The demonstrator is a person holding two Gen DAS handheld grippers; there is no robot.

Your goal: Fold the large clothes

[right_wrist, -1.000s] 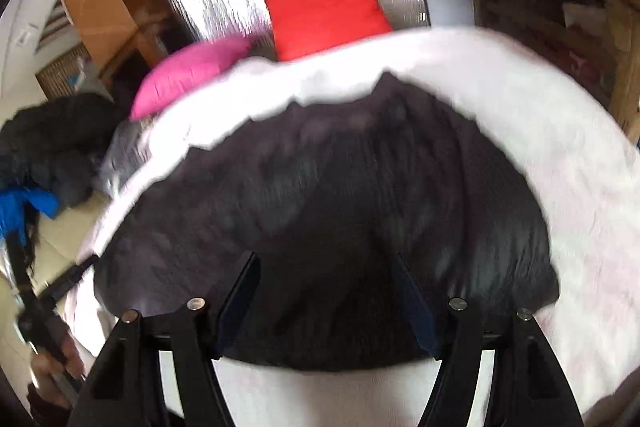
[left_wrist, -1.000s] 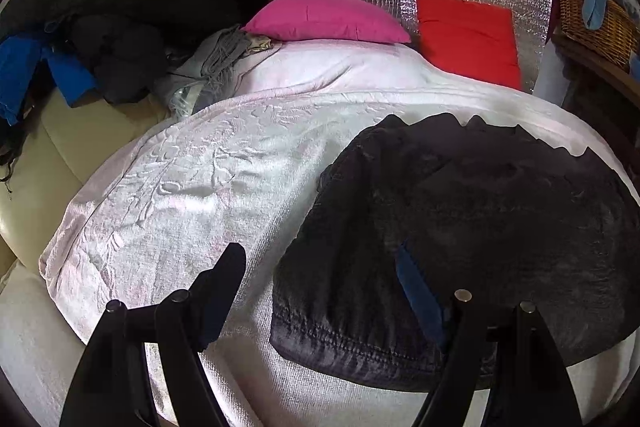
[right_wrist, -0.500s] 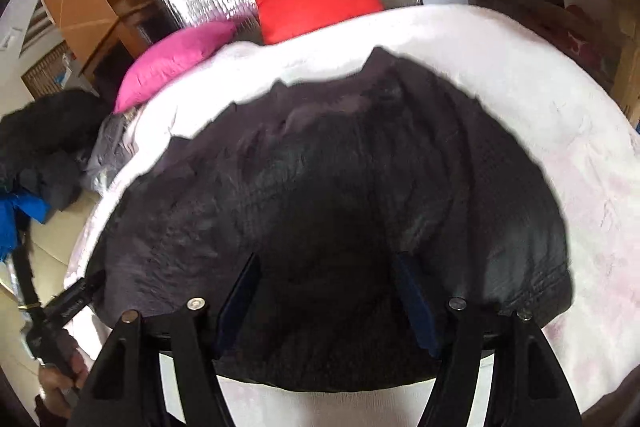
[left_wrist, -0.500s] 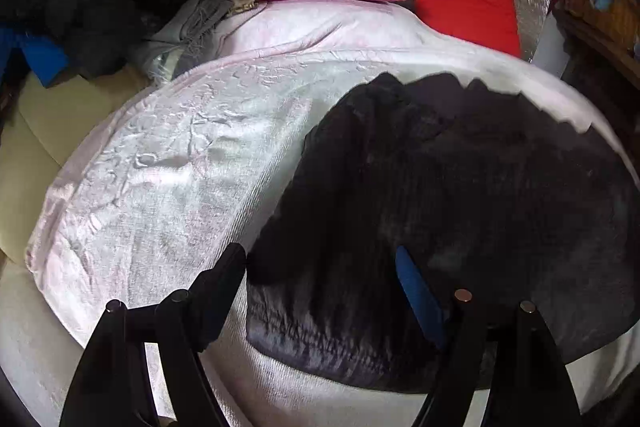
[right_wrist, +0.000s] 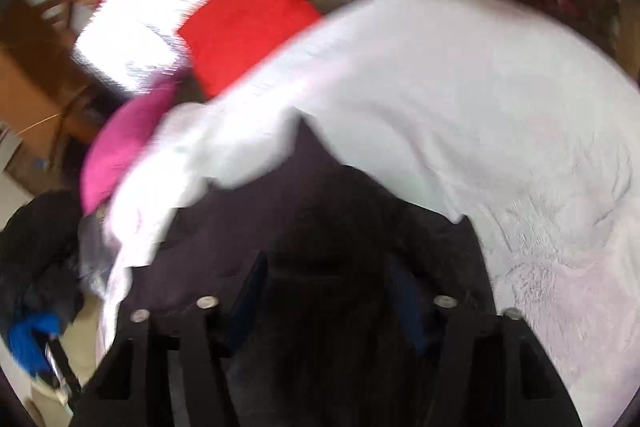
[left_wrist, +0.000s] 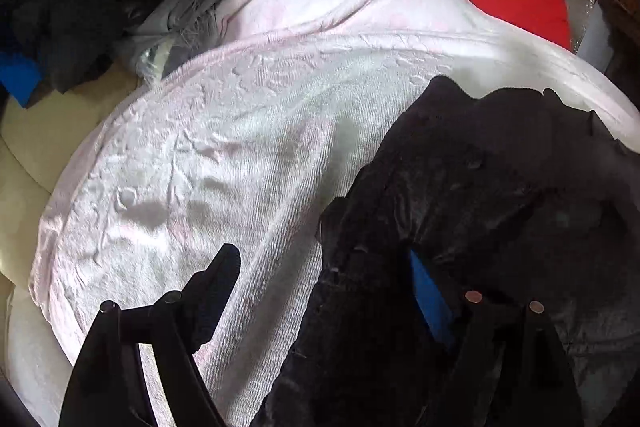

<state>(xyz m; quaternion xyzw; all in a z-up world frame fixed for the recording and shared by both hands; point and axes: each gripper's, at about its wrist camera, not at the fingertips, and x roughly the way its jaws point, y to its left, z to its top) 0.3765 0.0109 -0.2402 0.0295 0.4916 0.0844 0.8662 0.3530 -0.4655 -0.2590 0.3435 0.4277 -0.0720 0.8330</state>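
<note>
Here a dark, faintly glossy garment point(left_wrist: 500, 195) lies rumpled on the bed's pale embossed bedspread point(left_wrist: 208, 163). The left claw point(left_wrist: 324, 287) stands released, jaws just widening over the garment's stitched edge. The right claw point(right_wrist: 324, 291) has been narrowing over dark cloth; blur hides any pinch.

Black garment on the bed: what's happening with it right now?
A person works it with two handheld tongs. The black garment lies on the white bedspread, bunched at its near edge. The left tongs stand open over that edge. The right tongs have just been closing, garment between them; blur hides any grip.
</note>
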